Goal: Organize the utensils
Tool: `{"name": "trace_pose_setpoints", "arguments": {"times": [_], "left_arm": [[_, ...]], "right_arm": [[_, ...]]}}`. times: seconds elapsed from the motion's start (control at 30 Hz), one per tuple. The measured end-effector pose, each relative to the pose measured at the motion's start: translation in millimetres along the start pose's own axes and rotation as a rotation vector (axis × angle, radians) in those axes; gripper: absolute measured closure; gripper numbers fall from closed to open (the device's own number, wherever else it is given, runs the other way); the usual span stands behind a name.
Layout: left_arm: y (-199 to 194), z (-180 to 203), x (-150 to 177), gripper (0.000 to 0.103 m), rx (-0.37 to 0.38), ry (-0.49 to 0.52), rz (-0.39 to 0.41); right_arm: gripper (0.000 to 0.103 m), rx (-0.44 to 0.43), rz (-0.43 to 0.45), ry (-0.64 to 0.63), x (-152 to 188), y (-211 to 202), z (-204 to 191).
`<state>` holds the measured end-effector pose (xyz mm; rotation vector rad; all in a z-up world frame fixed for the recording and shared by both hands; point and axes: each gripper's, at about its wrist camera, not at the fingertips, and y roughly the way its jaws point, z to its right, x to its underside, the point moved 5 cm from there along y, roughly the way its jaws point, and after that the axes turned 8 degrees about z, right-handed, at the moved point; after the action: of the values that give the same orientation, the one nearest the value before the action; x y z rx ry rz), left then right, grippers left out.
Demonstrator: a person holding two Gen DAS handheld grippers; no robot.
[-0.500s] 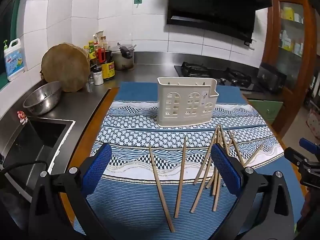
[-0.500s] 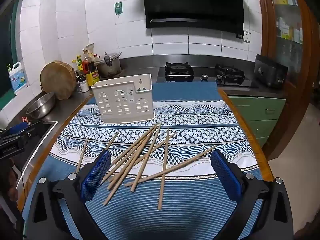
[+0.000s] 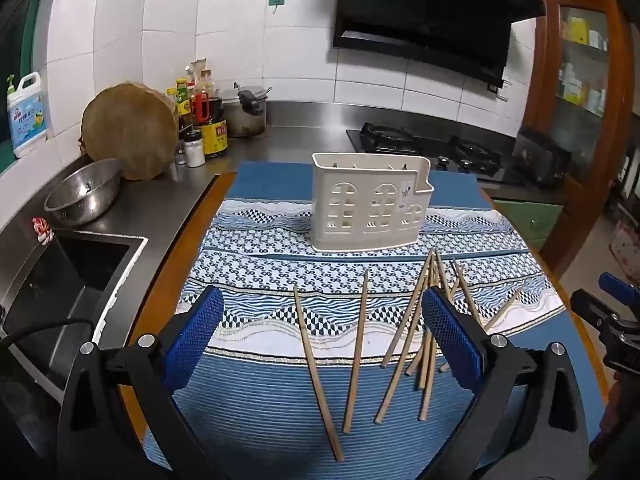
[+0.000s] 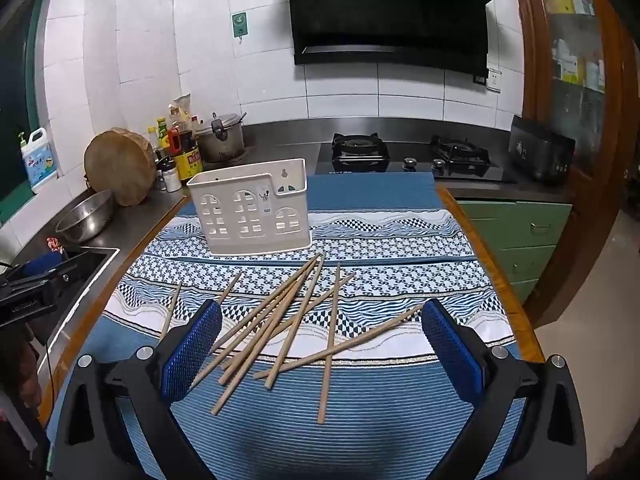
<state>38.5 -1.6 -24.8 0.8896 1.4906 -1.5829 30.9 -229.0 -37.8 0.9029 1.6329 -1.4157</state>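
A cream utensil holder (image 3: pixel 370 204) with window cut-outs stands upright on the patterned blue cloth; it also shows in the right wrist view (image 4: pixel 250 208). Several wooden chopsticks (image 3: pixel 358 350) lie loose on the cloth in front of it, most in a crossed pile (image 4: pixel 288 320). My left gripper (image 3: pixel 322 324) is open and empty, hovering over two separate chopsticks at the left of the pile. My right gripper (image 4: pixel 320 336) is open and empty, hovering over the pile. Each gripper shows at the edge of the other's view.
A sink (image 3: pixel 60 280) and a steel bowl (image 3: pixel 84 196) lie left of the cloth. A round wooden board (image 3: pixel 130 130), bottles (image 3: pixel 204 120) and a pot (image 3: pixel 244 110) stand at the back left. A gas hob (image 4: pixel 408 152) is behind. The table's right edge (image 4: pixel 504 280) drops off.
Both grippers have stayed nearly still, the views shifting only slightly. Chopsticks and holder have not moved.
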Motion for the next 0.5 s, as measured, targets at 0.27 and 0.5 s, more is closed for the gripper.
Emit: {"name": "trace_pose_setpoints", "arguments": {"times": [0.27, 0.5], "left_arm": [[0.6, 1.3, -0.1, 0.005, -0.001, -0.007, -0.007], [1.1, 2.8, -1.0, 0.005, 0.005, 0.008, -0.003]], "right_arm": [[0.006, -0.004, 0.008, -0.005, -1.4, -1.9, -2.3], [0.006, -0.006, 0.009, -0.006, -1.0, -2.2, -3.9]]}}
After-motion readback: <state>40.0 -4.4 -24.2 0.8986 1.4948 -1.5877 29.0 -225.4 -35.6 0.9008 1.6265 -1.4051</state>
